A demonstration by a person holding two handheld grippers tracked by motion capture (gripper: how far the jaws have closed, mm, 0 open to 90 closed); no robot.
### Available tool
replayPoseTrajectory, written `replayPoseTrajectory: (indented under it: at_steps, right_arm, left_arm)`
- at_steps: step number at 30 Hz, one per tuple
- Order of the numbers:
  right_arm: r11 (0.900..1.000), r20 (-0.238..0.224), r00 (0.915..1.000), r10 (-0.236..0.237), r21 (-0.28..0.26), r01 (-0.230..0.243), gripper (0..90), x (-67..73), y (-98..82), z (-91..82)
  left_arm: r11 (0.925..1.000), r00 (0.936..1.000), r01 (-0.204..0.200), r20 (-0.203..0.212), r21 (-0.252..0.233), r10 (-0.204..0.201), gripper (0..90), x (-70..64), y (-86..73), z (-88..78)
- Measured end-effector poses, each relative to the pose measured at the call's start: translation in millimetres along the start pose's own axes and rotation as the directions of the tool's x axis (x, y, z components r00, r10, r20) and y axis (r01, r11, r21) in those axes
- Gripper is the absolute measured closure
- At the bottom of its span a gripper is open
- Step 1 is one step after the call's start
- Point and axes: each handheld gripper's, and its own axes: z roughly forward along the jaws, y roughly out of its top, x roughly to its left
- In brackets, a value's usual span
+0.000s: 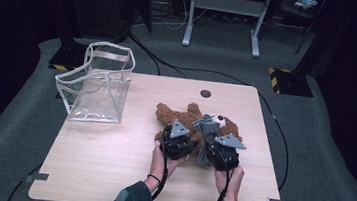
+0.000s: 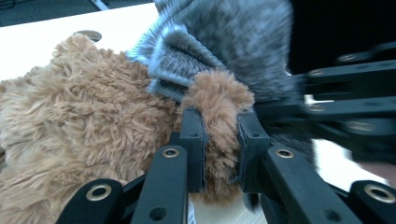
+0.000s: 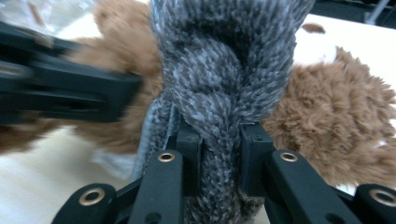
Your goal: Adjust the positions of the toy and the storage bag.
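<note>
A brown plush teddy bear [image 1: 175, 114] lies on the wooden table [image 1: 109, 163], with a grey knitted garment [image 1: 207, 128] over its middle. My left gripper [image 1: 178, 141] is shut on a brown furry limb of the bear [image 2: 219, 140] that pokes out of a grey knit sleeve [image 2: 173, 65]. My right gripper [image 1: 221, 153] is shut on a bunched fold of the grey knit [image 3: 219, 135], with the bear's fur [image 3: 336, 121] behind it. The left gripper's black jaws cross the left side of the right gripper view.
A clear plastic bag with white trim [image 1: 99, 83] stands open at the table's far left. A round cable hole [image 1: 206, 93] sits near the far edge. A metal frame [image 1: 224, 15] and cables lie on the floor beyond.
</note>
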Motion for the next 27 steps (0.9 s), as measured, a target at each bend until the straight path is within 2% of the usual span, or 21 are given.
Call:
replayPoseTrajectory:
  at_steps: [2,5,6,9,11,12,13,16,17,19,20,21,22,24,25,26,27]
  right_arm:
    - [0.999,0.032,0.9990,0.032,0.028,-0.033,74.1,-13.1,-5.3,6.5]
    - [0.996,0.092,0.9930,0.074,0.050,-0.079,74.1,-38.3,-16.1,3.0]
    - [0.995,0.129,0.9890,0.073,0.056,-0.080,74.1,-45.6,-19.5,0.3]
    - [0.989,0.206,0.9719,0.114,0.072,-0.131,74.1,-68.2,-28.5,-5.7]
    - [0.986,0.216,0.9665,0.138,0.066,-0.156,74.0,-75.5,-29.9,-10.7]
    - [0.986,0.212,0.9672,0.141,0.054,-0.155,74.0,-73.4,-28.0,-13.8]
    - [0.990,0.192,0.9730,0.129,0.032,-0.137,74.0,-69.0,-24.9,-16.7]
    - [0.996,0.079,0.9925,0.093,-0.012,-0.093,73.9,-38.6,-11.0,-20.4]
    - [0.997,0.038,0.9964,0.076,-0.018,-0.075,73.9,-27.0,-6.5,-18.1]
    - [0.999,-0.016,0.9989,0.044,-0.006,-0.045,73.9,-9.2,0.5,-8.4]
    - [1.000,-0.016,0.9994,0.030,0.008,-0.030,74.0,-4.7,2.2,-1.5]
    - [1.000,0.013,0.9999,0.007,0.024,-0.007,73.9,-3.6,2.6,5.3]
    - [0.999,0.035,0.9994,0.008,0.038,-0.010,73.9,-7.2,1.5,11.4]
    - [0.997,0.065,0.9965,0.051,0.054,-0.055,73.8,-20.0,-2.2,17.5]
    - [0.996,0.065,0.9954,0.070,0.051,-0.074,73.7,-25.5,-3.5,17.1]
    - [0.995,0.067,0.9943,0.083,0.050,-0.086,73.7,-27.4,-3.8,15.6]
    - [0.996,0.074,0.9947,0.072,0.048,-0.076,73.7,-26.9,-3.6,14.6]
  left_arm:
    - [1.0000,1.0000,-0.003,0.000,0.005,0.003,76.6,1.1,0.3,-1.3]
    - [0.9999,1.0000,0.001,-0.003,0.010,-0.001,76.6,4.3,-0.8,-2.1]
    - [0.9999,0.9999,0.011,-0.004,0.006,-0.011,76.5,4.7,-1.7,-1.9]
    - [0.9999,1.0000,0.005,-0.006,0.012,-0.004,76.5,5.1,-2.4,-2.0]
    - [0.9999,1.0000,0.004,-0.009,0.009,-0.004,76.5,4.3,-1.8,-1.3]
    - [0.9999,0.9999,0.006,-0.009,0.010,-0.006,76.5,4.3,-1.4,-0.7]
    - [0.9999,0.9999,0.002,-0.010,0.011,-0.002,76.5,4.4,-1.1,-0.1]
    - [0.9999,0.9999,-0.005,-0.011,0.015,0.005,76.4,3.7,-0.3,0.6]
    - [0.9998,0.9999,-0.005,-0.012,0.017,0.005,76.4,3.9,-0.1,0.5]
    - [0.9999,0.9999,-0.001,-0.013,0.017,0.001,76.4,4.7,-0.1,0.0]
    - [0.9998,0.9999,-0.004,-0.013,0.019,0.004,76.4,5.3,0.0,-0.7]
    - [0.9998,0.9999,-0.004,-0.012,0.019,0.004,76.3,5.7,0.0,-1.4]
    - [0.9999,0.9999,0.001,-0.012,0.017,-0.001,76.2,6.1,-0.2,-1.8]
    - [0.9996,1.0000,-0.001,-0.006,0.027,0.001,74.3,8.3,-0.9,-2.5]
    - [0.9998,0.9999,0.002,-0.017,0.021,-0.001,70.6,8.2,-1.9,-3.0]
    - [0.9998,0.9996,0.002,-0.027,0.017,-0.002,66.2,8.4,-2.8,-5.1]
    - [0.9999,0.9994,-0.001,-0.034,0.015,0.002,61.0,9.2,-3.6,-8.3]
